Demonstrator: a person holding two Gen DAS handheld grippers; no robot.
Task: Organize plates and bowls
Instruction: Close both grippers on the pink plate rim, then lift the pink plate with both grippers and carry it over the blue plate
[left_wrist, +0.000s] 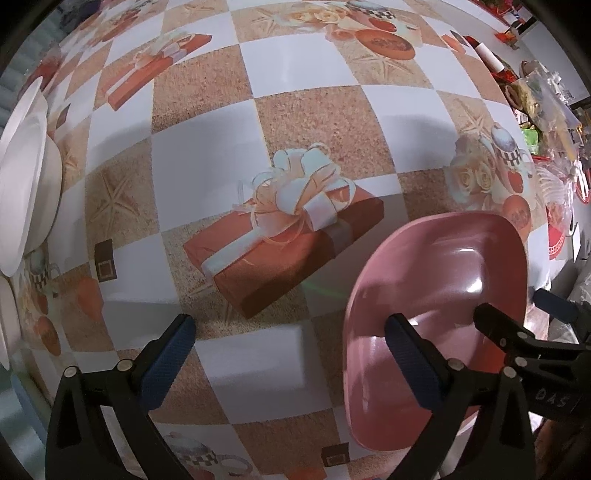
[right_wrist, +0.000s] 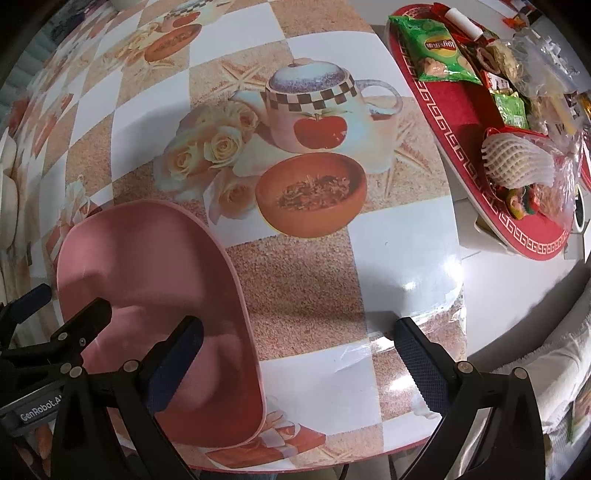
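A pink bowl (left_wrist: 439, 280) lies on the patterned tablecloth (left_wrist: 288, 66), at lower right in the left wrist view and lower left in the right wrist view (right_wrist: 155, 266). My left gripper (left_wrist: 291, 343) is open, its right finger (left_wrist: 410, 354) over the bowl's near rim. My right gripper (right_wrist: 299, 347) is open, its left finger (right_wrist: 177, 358) over the bowl's inside. Each gripper shows at the edge of the other's view, over the bowl. White plates and bowls (left_wrist: 26, 177) are stacked at the far left.
A red tray (right_wrist: 461, 107) with snack bags and wrapped fruit lies at the table's right side. The table's near edge (right_wrist: 332, 458) runs just under my right gripper. The teapot, gift box and brown bowl are prints on the cloth.
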